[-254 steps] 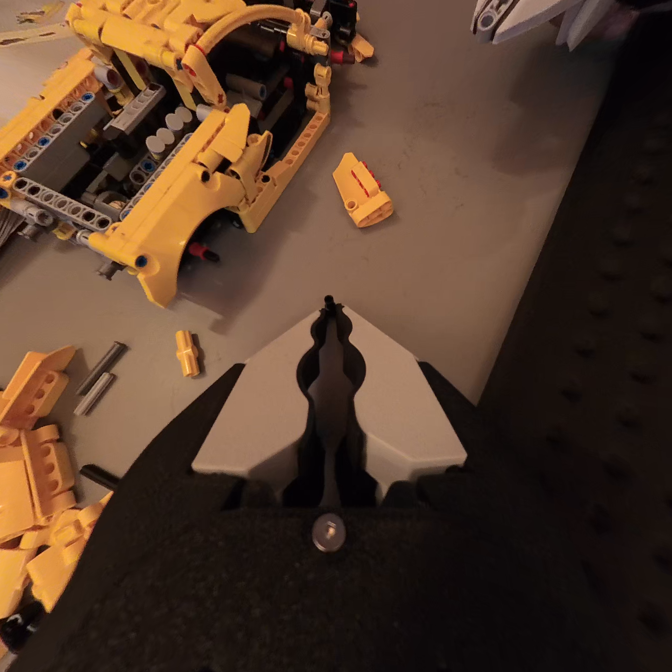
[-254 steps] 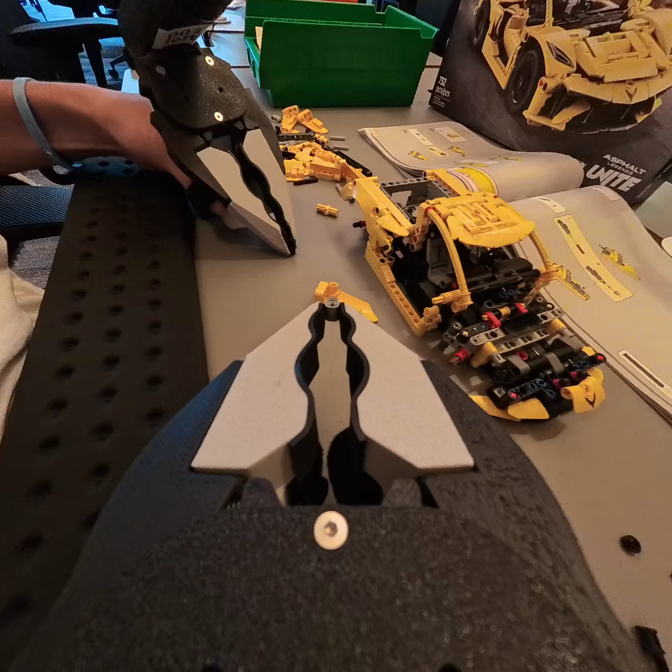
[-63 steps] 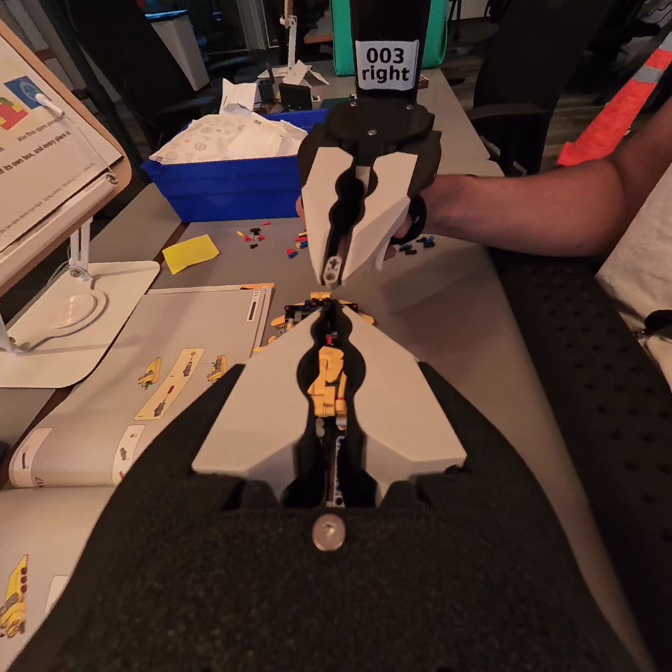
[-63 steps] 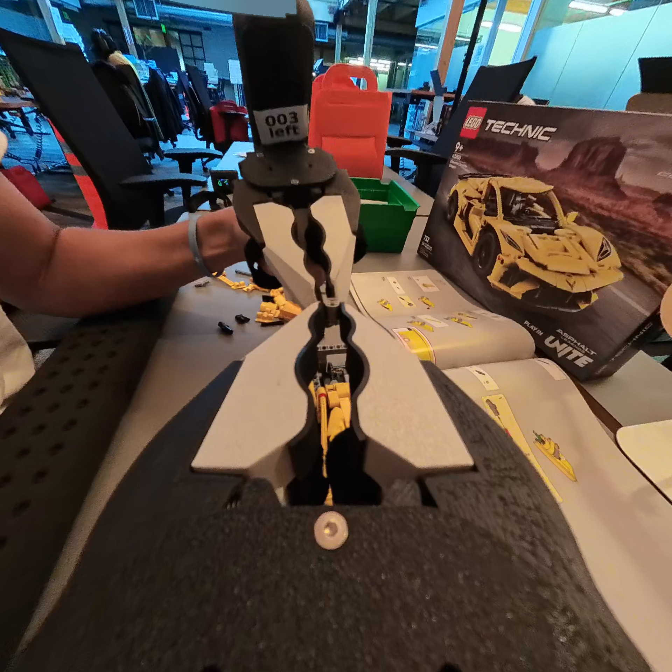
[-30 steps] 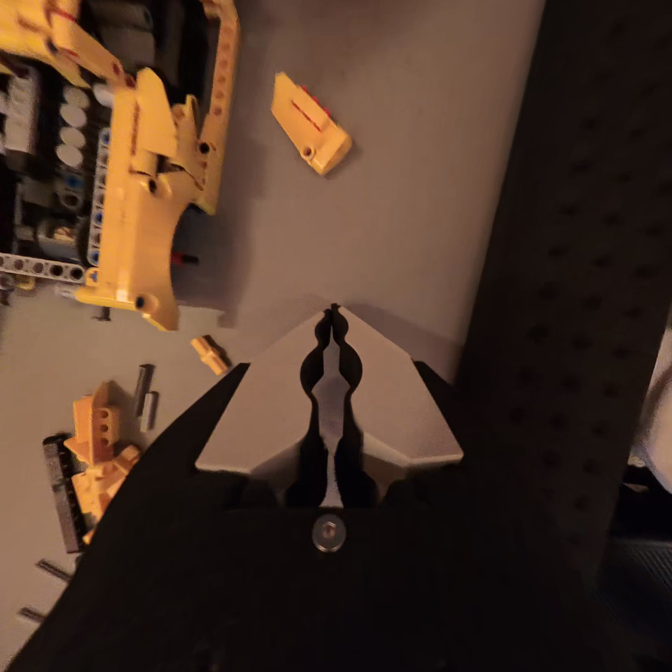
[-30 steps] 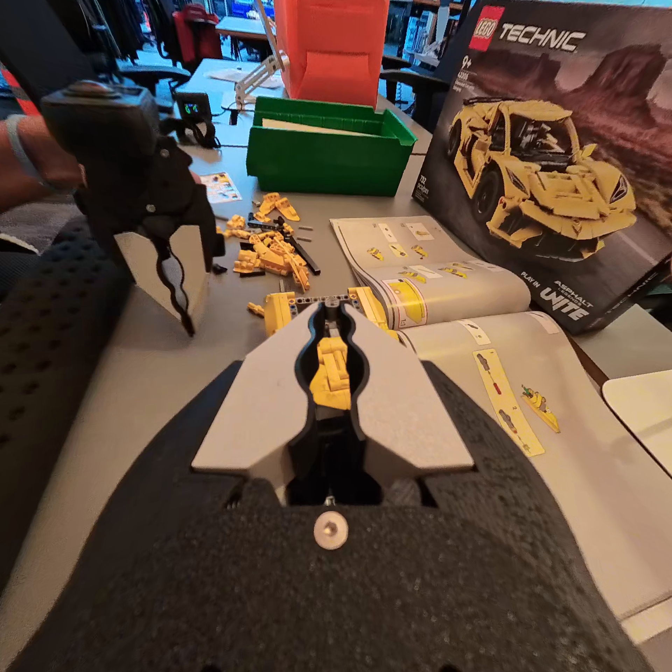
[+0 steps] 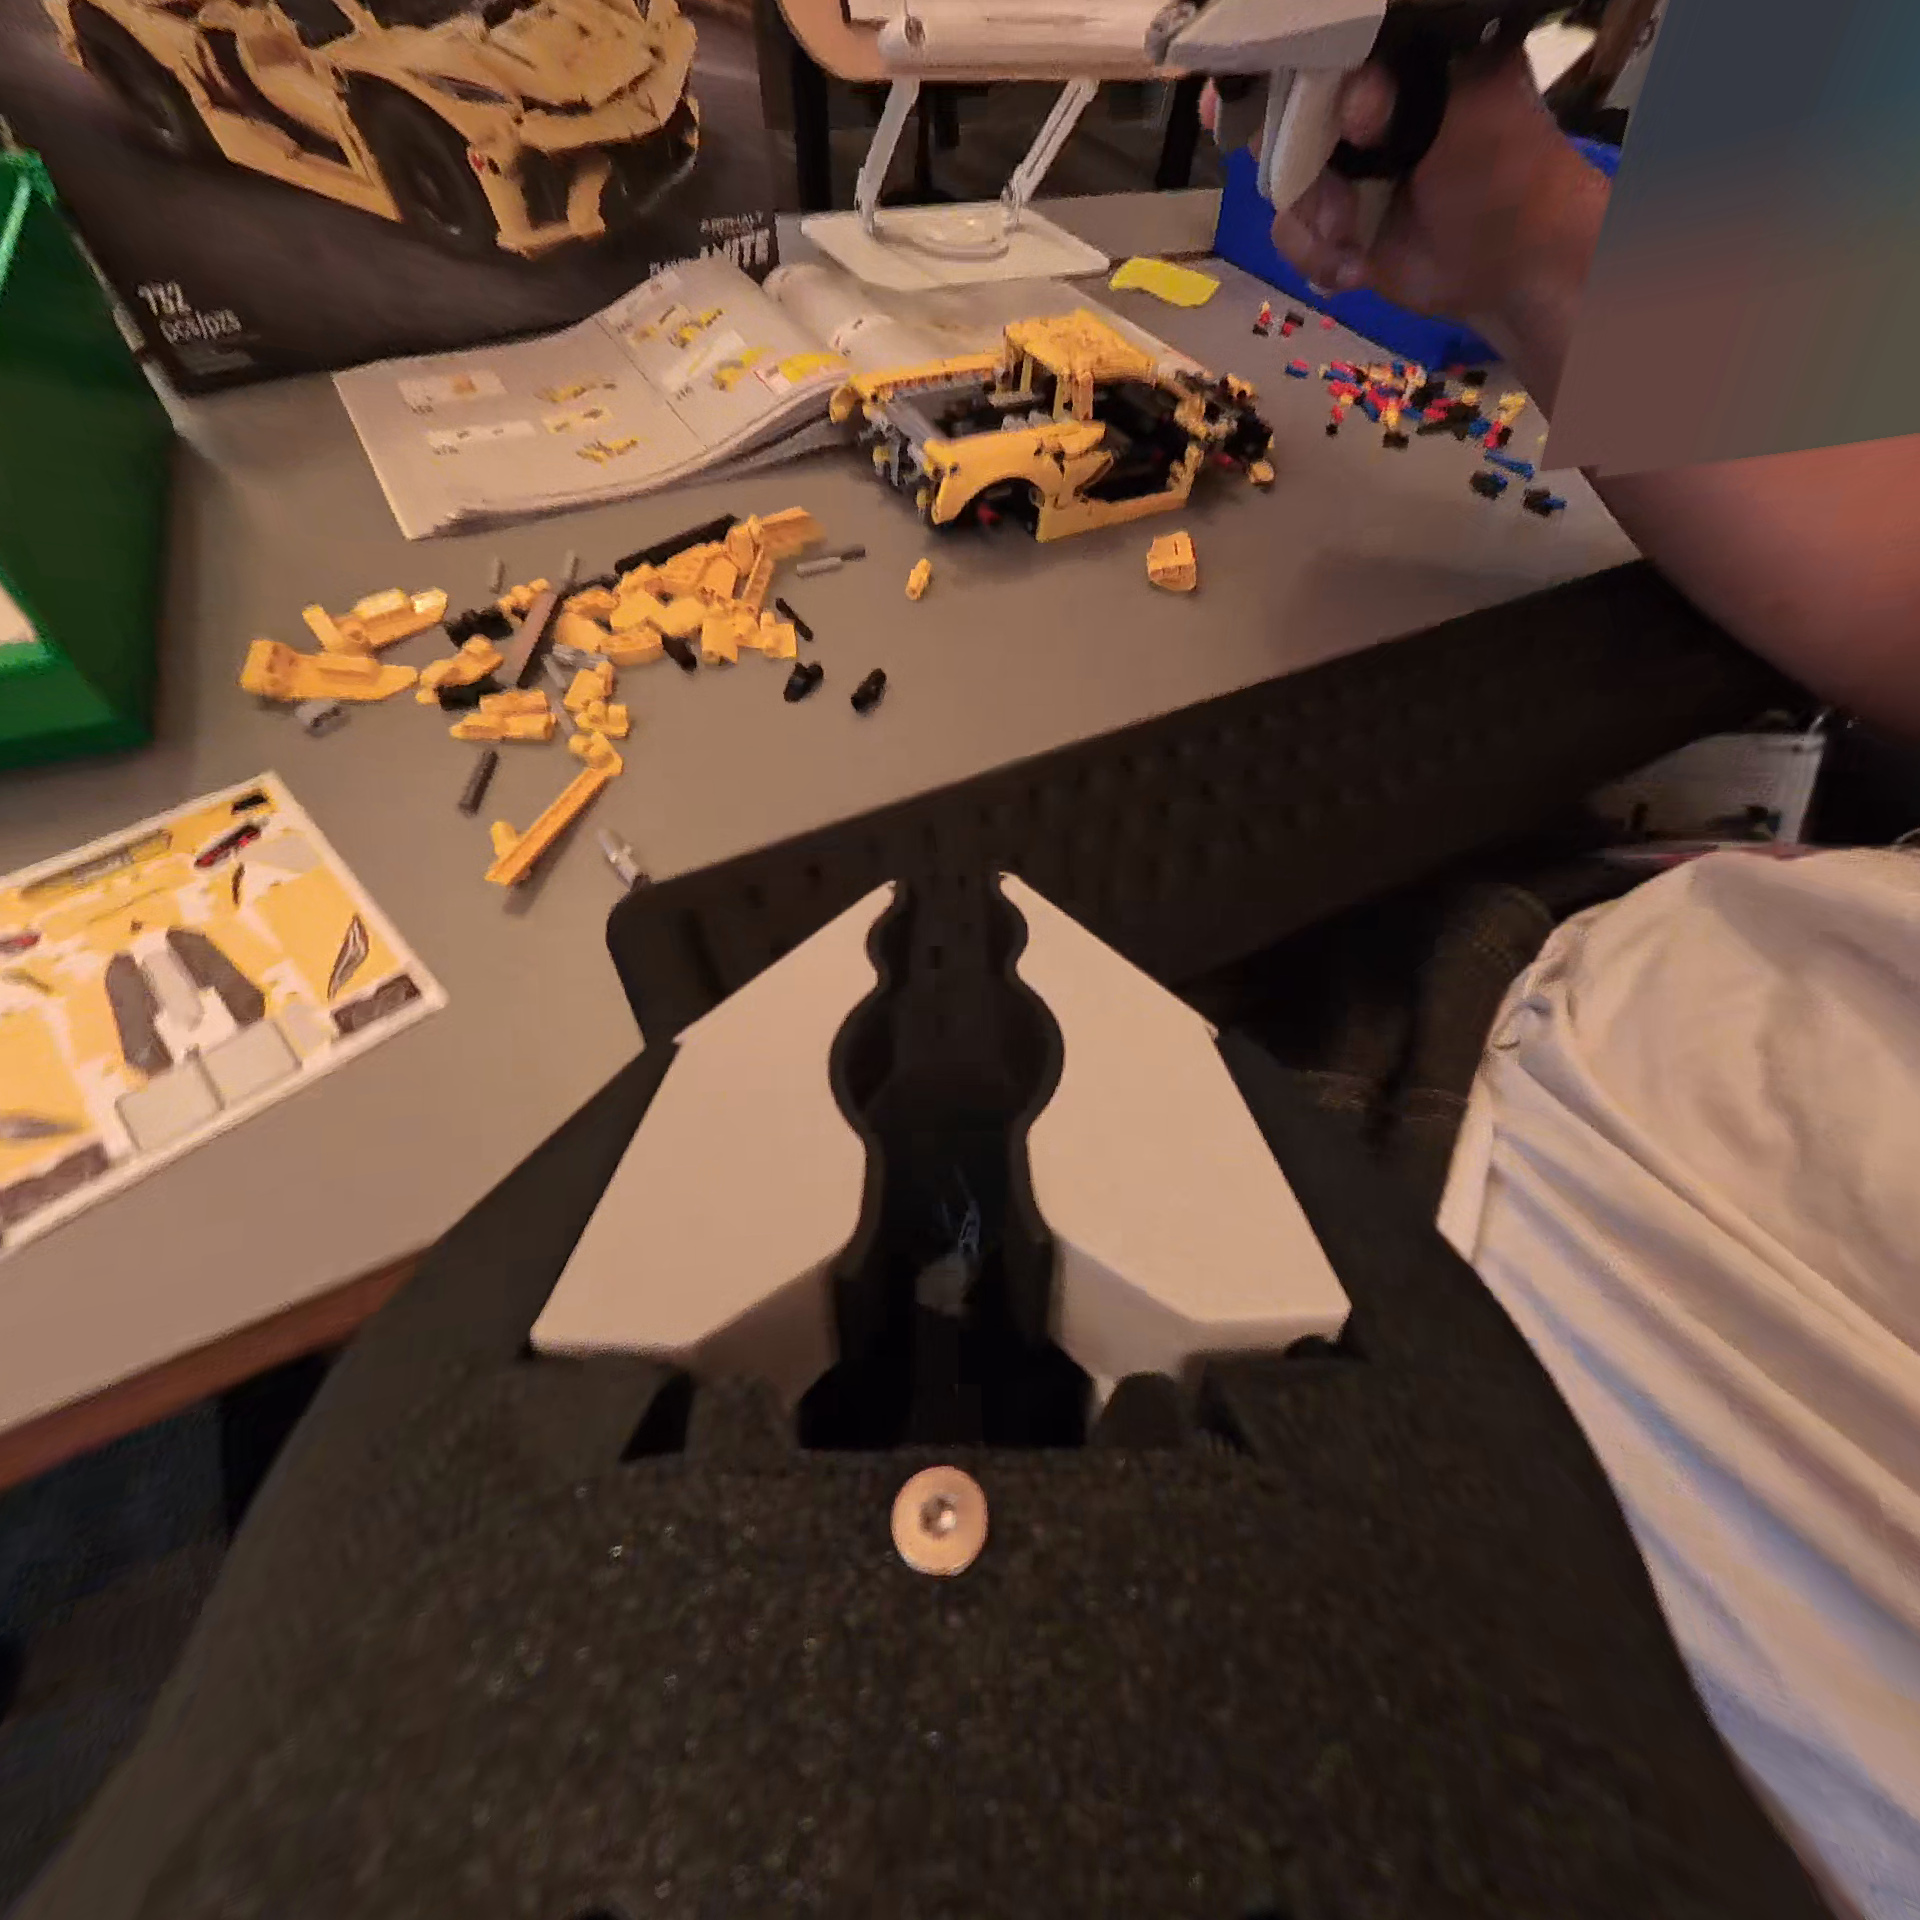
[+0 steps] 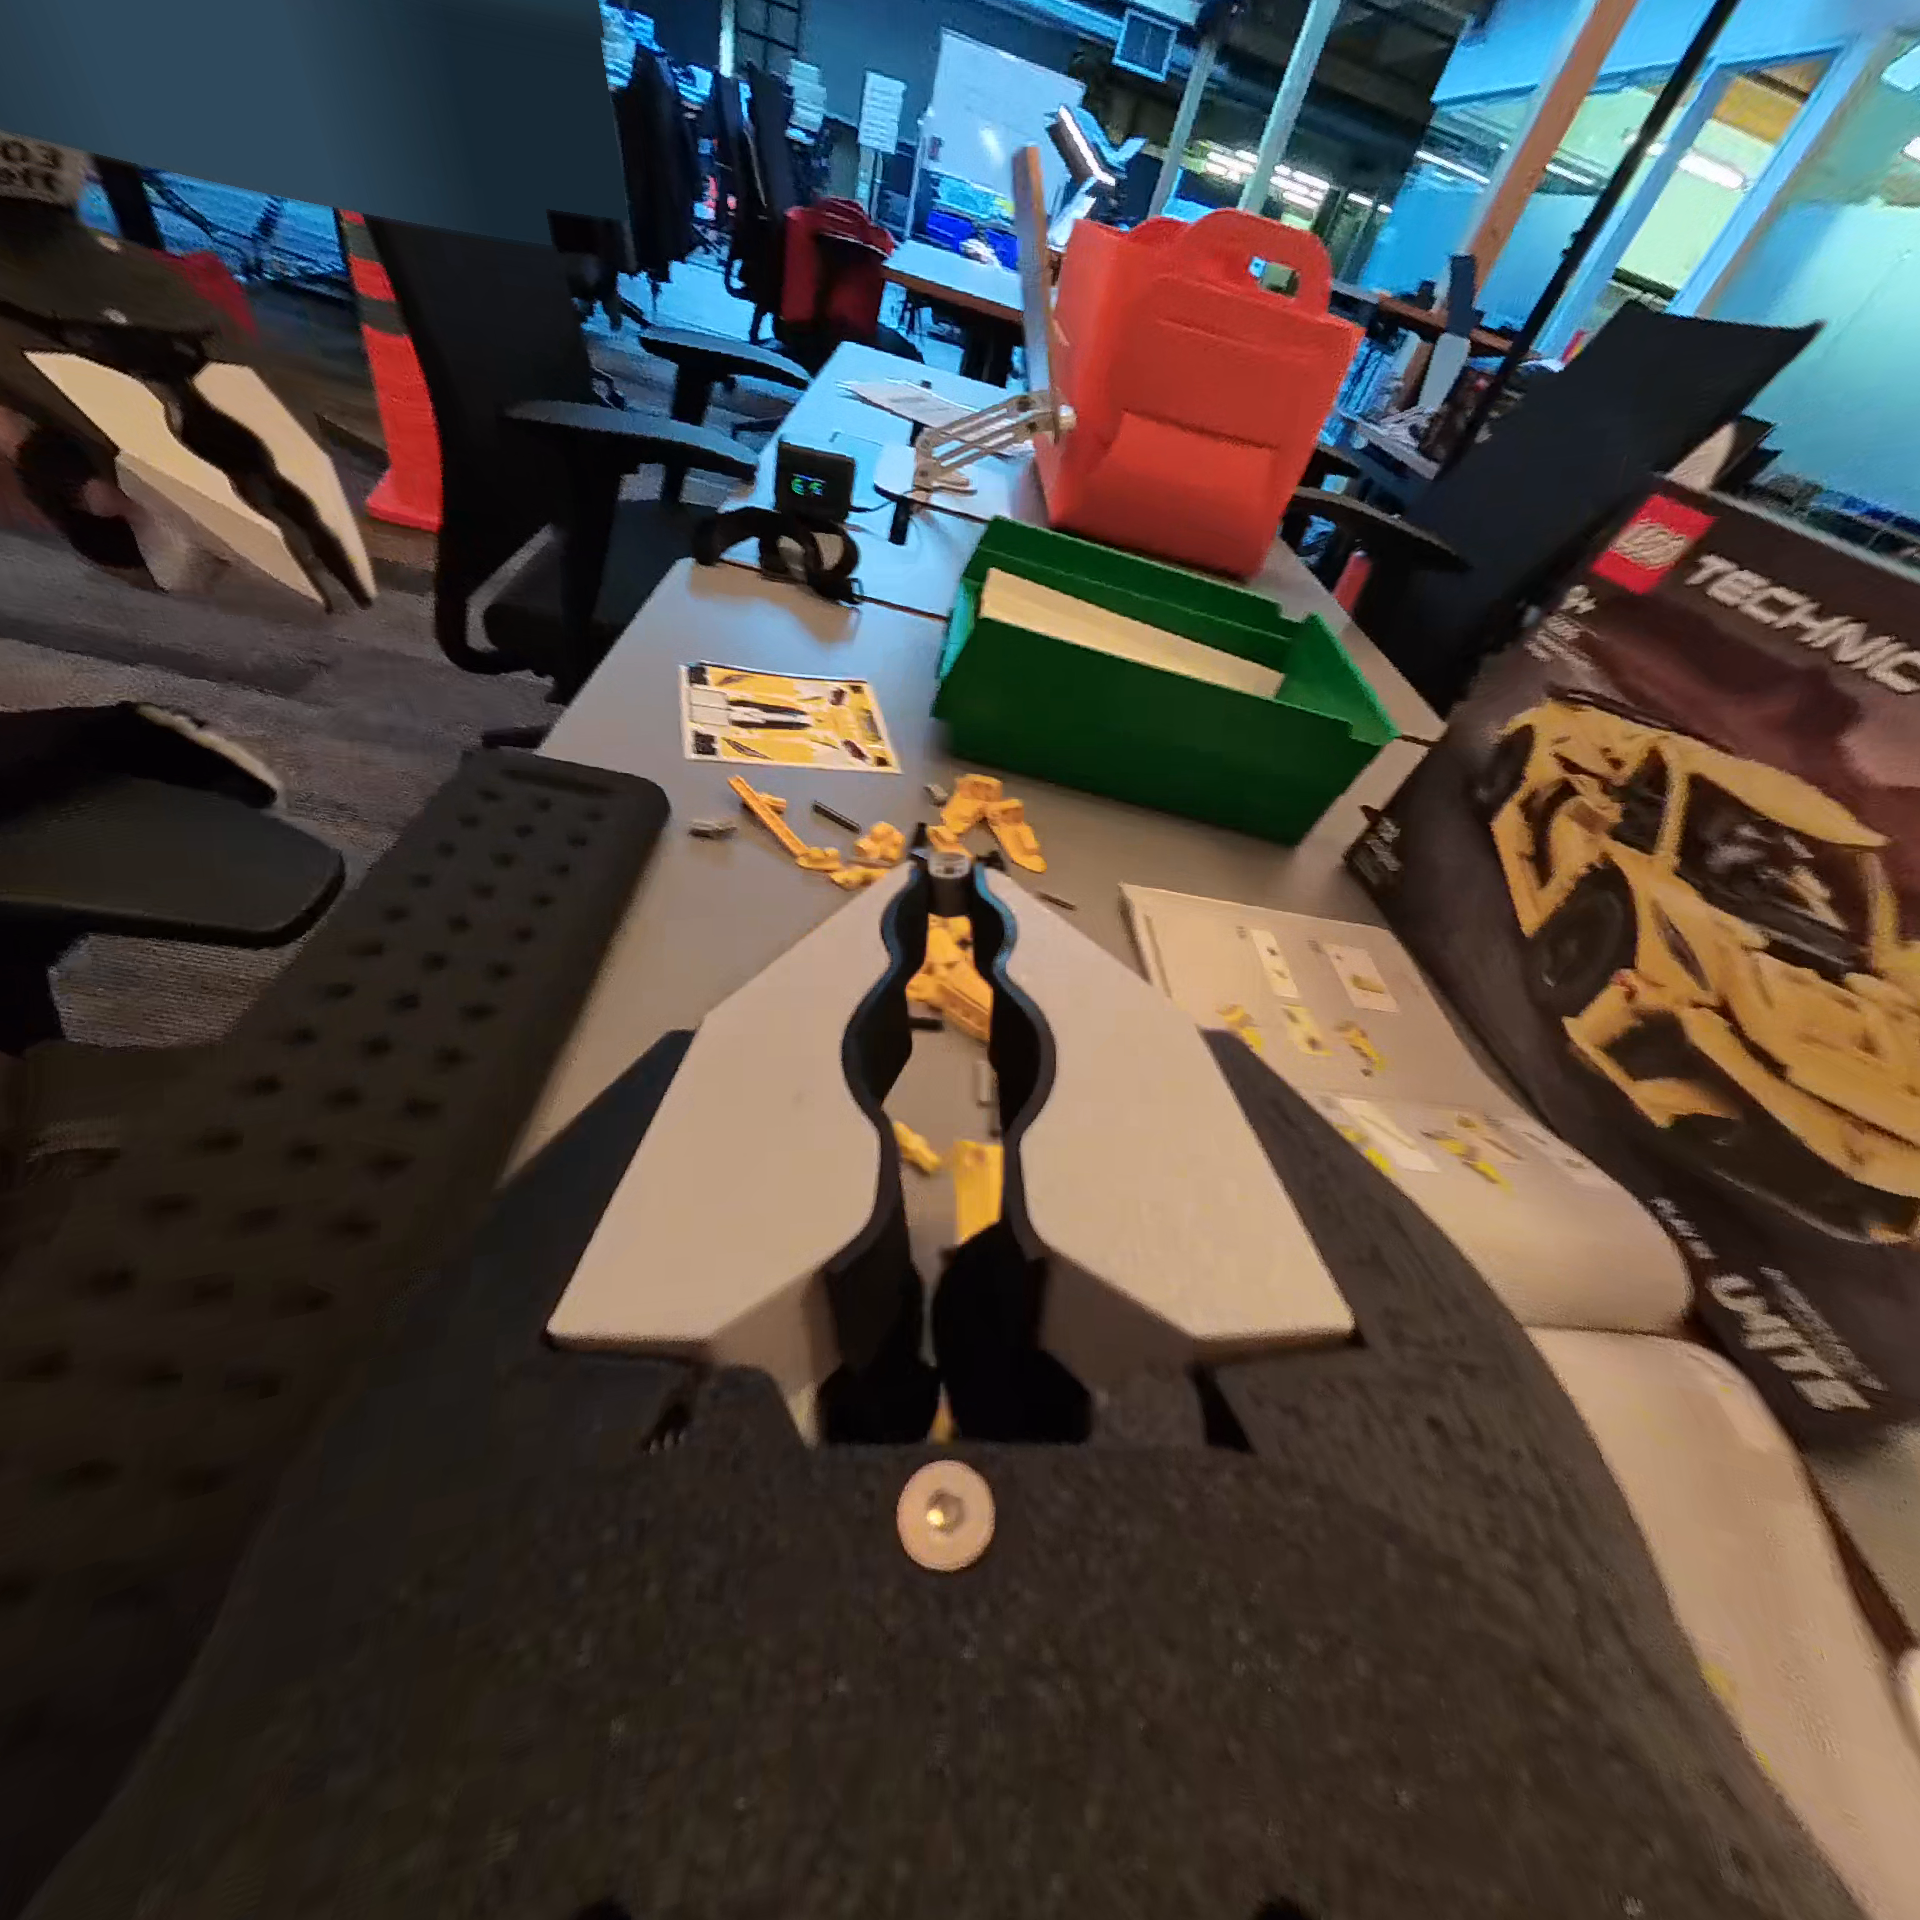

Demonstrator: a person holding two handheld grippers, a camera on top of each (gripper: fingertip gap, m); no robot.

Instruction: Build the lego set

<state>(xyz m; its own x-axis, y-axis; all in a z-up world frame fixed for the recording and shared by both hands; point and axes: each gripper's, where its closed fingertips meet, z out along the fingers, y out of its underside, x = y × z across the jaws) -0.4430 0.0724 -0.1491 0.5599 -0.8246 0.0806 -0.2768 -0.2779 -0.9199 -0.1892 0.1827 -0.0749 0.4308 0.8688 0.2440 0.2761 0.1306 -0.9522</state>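
Note:
The half-built yellow car (image 7: 1060, 436) stands on the grey table (image 7: 935, 665) beside the open manual (image 7: 582, 416). One loose yellow panel (image 7: 1172, 561) lies just in front of it. A pile of yellow and black parts (image 7: 623, 623) lies to its left and also shows in the right wrist view (image 8: 883, 831). My left gripper (image 7: 948, 883) is open and empty, held back over the black perforated mat (image 7: 1299, 748) at the table's near edge. My right gripper (image 8: 948, 873) is shut on a small grey piece (image 8: 948, 864), raised above the table; it shows at the top right of the left wrist view (image 7: 1247, 42).
The set's box (image 8: 1662, 883), a green bin (image 8: 1164, 717) and an orange bag (image 8: 1184, 384) stand along the back. A sticker sheet (image 7: 187, 987) lies at the left. Small coloured pieces (image 7: 1403, 395) lie before a blue bin (image 7: 1351, 301). A lamp base (image 7: 951, 244) stands behind the manual. One gripper's finger ends stand about 30 cm off the other's.
My left gripper has pulled back from above the car to the table's near edge and opened. My right gripper has risen, still holding the small grey piece.

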